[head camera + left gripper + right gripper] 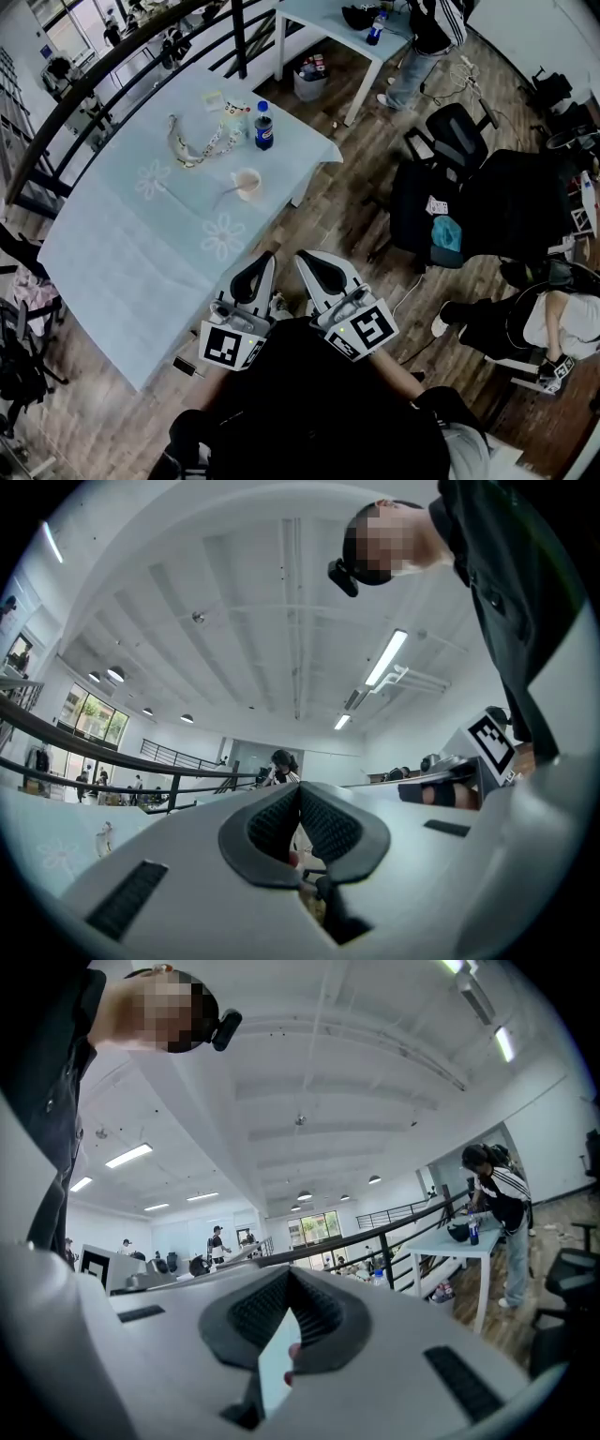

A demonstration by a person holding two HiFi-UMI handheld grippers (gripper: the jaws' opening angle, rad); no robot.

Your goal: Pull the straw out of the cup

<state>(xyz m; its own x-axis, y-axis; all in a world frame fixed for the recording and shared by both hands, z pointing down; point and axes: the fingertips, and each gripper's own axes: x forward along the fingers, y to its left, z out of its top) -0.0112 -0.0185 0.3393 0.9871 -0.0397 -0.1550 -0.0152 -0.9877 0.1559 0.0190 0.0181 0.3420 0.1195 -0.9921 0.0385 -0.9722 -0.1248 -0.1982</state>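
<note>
A pale cup [247, 182] stands upright near the middle of the light blue tablecloth [122, 244]. A thin straw [228, 191] leans out of it to the left. Both grippers are held close to the person's body, off the table's near corner and well short of the cup. My left gripper [255, 275] [300, 789] is shut, its dark pads meeting with nothing between them. Beside it, my right gripper [322, 270] [289, 1274] is shut and empty too. Both gripper views tilt up at the ceiling and show neither cup nor straw.
A dark soda bottle [263, 126], a small carton [234, 114] and a coiled strap [192, 145] lie beyond the cup. Black office chairs [450, 141] and a seated person [553, 323] fill the right. A second table [328, 23] stands behind, a railing [94, 75] on the left.
</note>
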